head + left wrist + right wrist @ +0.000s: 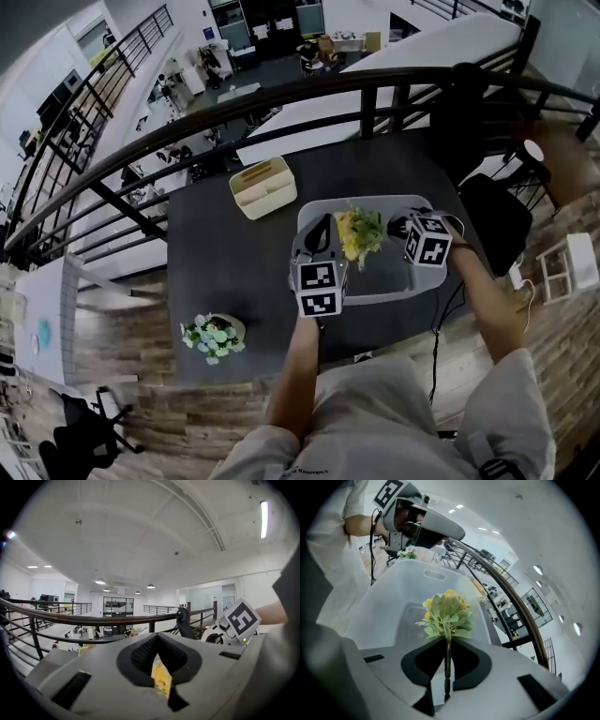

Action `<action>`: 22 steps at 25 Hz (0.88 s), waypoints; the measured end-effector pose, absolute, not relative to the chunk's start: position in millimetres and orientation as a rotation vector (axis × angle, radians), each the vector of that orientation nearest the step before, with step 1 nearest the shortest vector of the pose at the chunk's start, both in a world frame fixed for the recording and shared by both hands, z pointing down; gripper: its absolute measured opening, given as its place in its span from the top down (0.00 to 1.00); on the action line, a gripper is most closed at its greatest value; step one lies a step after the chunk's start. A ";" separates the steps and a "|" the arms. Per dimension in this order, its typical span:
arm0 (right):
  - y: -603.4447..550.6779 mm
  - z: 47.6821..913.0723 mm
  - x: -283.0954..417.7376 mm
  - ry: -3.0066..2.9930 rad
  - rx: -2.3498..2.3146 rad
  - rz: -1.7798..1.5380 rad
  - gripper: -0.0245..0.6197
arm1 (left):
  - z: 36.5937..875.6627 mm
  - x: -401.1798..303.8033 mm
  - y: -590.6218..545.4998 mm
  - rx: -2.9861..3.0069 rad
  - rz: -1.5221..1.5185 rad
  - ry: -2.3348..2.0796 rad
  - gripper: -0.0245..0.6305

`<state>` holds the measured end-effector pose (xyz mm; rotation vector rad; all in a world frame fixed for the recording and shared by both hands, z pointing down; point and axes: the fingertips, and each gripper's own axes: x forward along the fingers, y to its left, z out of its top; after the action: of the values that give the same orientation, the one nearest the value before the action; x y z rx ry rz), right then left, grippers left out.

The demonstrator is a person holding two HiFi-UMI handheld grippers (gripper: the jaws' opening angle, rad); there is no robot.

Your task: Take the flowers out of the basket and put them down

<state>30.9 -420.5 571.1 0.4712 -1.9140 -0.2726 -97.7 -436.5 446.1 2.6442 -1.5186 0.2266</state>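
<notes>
A grey plastic basket [375, 296] stands on the dark table [225, 253]. A bunch of yellow flowers with green leaves [356, 234] is above its middle. My right gripper [395, 228] reaches in from the right and is shut on the bunch's thin stem [448, 667], with the blooms [445, 613] standing just past the jaws. My left gripper [322, 227] is over the basket's left side, jaws closed, with a yellow flower piece [161, 679] pinched between them. A white and green bunch [214, 336] lies on the table at the front left.
A cream box [262, 186] stands behind the basket at the left. A dark railing [281, 94] runs along the table's far edge. A black chair [497, 220] is at the right, and a cable [441, 328] hangs off the front right edge.
</notes>
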 end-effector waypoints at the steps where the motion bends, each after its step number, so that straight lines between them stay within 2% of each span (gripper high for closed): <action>1: -420.9 569.0 29.8 -1.933 0.526 -0.249 0.87 | 448.2 -103.7 -435.4 2.637 0.222 -1.496 0.94; 11: -416.7 533.2 11.3 -2.101 0.955 -0.017 0.87 | 447.9 -177.8 -427.2 2.554 0.139 -1.481 0.94; 22: -407.3 486.5 -42.8 -2.220 1.244 0.175 0.87 | 458.1 -208.1 -385.2 2.627 0.151 -1.308 0.94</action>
<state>-42.8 -407.3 486.5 1.2442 -2.2197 0.1754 -208.1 -385.2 458.1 2.6268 -1.3081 0.1511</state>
